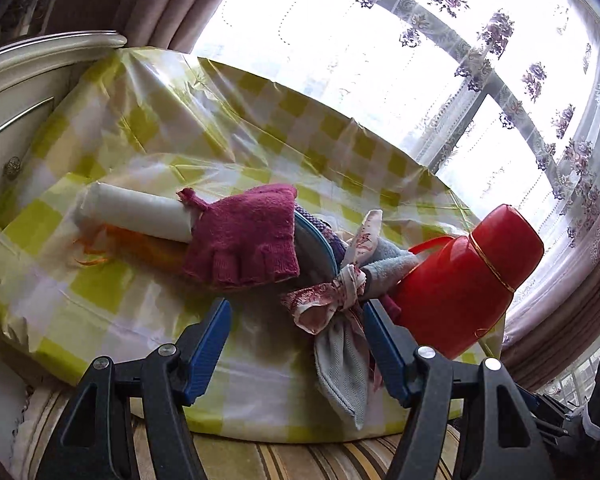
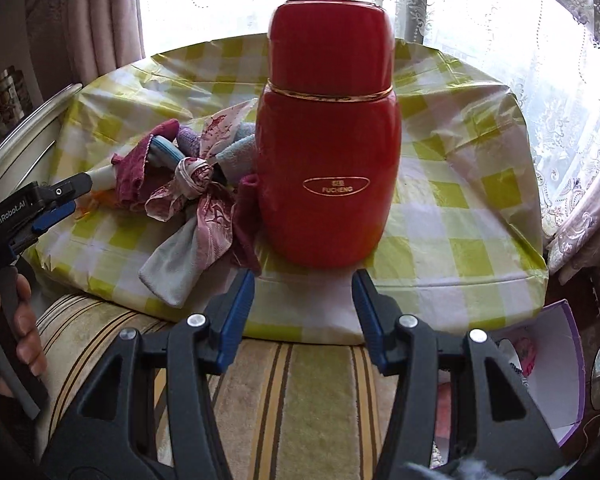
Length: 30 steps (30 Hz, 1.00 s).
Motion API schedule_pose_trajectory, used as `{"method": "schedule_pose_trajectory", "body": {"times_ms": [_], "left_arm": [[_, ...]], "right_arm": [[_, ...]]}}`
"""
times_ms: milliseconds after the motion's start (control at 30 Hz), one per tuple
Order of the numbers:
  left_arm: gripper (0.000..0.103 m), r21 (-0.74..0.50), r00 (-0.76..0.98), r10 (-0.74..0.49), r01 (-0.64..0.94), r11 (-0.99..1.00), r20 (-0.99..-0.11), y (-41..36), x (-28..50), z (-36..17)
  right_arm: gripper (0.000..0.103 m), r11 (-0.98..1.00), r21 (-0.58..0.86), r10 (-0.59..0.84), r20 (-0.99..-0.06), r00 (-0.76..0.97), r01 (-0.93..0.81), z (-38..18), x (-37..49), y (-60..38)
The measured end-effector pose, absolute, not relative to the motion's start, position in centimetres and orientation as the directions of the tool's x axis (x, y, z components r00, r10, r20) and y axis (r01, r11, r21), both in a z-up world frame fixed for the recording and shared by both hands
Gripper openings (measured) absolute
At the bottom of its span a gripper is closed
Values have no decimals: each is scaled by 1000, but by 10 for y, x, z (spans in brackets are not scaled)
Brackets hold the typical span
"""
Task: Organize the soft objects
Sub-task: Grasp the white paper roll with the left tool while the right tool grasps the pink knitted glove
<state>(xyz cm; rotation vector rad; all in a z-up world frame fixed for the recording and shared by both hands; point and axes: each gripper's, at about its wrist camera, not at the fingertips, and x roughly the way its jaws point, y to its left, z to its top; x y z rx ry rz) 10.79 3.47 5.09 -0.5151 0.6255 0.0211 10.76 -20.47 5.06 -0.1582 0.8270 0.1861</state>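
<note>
Both hands are on the approach: the left gripper (image 1: pixel 296 344) and right gripper (image 2: pixel 304 320) stand released and empty. The heap of knitted and printed soft cloths (image 1: pixel 260 256) lies just left of the tall red plastic flask (image 2: pixel 326 140) on the yellow-checked tablecloth (image 2: pixel 460 208). Next, I judge, the left gripper must settle over the knotted floral scarf (image 1: pixel 332 300) and clench.

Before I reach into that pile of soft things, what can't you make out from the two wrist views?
- Left wrist: the orange item, mostly under the white roll and knitted glove.
- Right wrist: the pile's right side, behind the red flask.
- Right wrist: the white box's contents, cut off by the gripper arm and frame edge.
</note>
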Motion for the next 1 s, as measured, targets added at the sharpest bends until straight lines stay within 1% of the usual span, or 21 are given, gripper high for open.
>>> {"method": "schedule_pose_trajectory", "body": {"times_ms": [133,267,400,533,667,800,833,867,967,1000], "left_arm": [[67,-581,818,-163,-236,779,-551,77,119,36],[66,-655,829,-145,-307,690,-540,115,132,23],[66,-733,826,-141,-389,558,-545,151,148,1],[66,-788,820,-155,-450,420,-551,179,161,-25],[66,-816,816,-161,-497,296,-556,195,171,-44],[66,-825,818,-158,-513,236,-553,205,180,-52],[66,-825,816,-161,-518,225,-556,206,184,-54],[66,-822,811,-164,-525,219,-562,207,187,-57],[65,-820,811,-166,-519,239,-562,208,195,-58],[62,-818,810,-166,-517,252,-563,207,198,-57]], "right_arm": [[55,956,-68,141,-747,650,-285,47,116,-174],[55,941,-75,168,-746,644,-331,45,127,-148],[55,926,-80,187,-751,633,-369,41,137,-126],[55,908,-68,220,-762,609,-414,36,149,-105],[55,894,-54,250,-766,593,-446,35,163,-83],[55,890,0,288,-776,561,-456,37,190,-64],[58,888,7,293,-777,557,-459,37,197,-59],[64,889,8,295,-776,558,-459,38,204,-53],[75,893,-1,283,-776,564,-450,39,224,-36],[76,891,0,286,-777,560,-455,39,231,-29]]}}
